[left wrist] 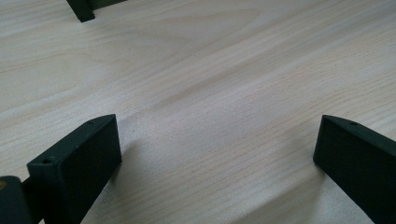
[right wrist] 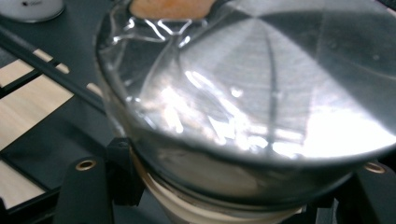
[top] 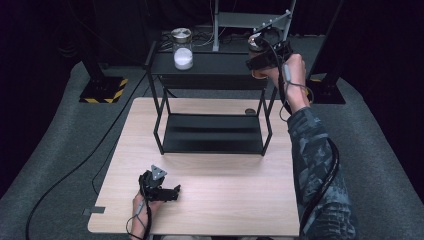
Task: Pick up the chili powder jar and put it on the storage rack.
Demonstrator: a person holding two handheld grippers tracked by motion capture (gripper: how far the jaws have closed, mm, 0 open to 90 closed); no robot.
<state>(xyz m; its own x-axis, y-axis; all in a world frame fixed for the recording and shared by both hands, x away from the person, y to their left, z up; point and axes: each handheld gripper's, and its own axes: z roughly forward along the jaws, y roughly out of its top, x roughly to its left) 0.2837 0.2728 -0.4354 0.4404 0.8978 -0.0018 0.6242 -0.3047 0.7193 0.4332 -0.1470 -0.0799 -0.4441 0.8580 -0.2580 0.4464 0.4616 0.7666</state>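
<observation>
Wooden table (top: 225, 200), bearing a black two-tier shelf (top: 212, 64). On the top tier, left: an upright jar (top: 182, 49) of white powder. At its right end: a second, metal-lidded jar (right wrist: 261, 93), upright, clamped in the right gripper (top: 262, 59). Left gripper (top: 167, 192) rested on the table, jaws held apart.

Pale matt wood table (left wrist: 224, 70), glossy brushed-metal jar lid (right wrist: 289, 79), matt black rack (top: 212, 132)

So the two-tier rack (top: 212, 100) sits on the surface (top: 225, 200) toward 12 o'clock. One jar (top: 182, 49) stands on its top shelf at the 11 o'clock end. The right claw (top: 260, 62) holds a second jar (right wrist: 261, 107) at the 1 o'clock end. The left claw (top: 165, 191) rests on the surface around 7 o'clock, well apart from the rack.
</observation>
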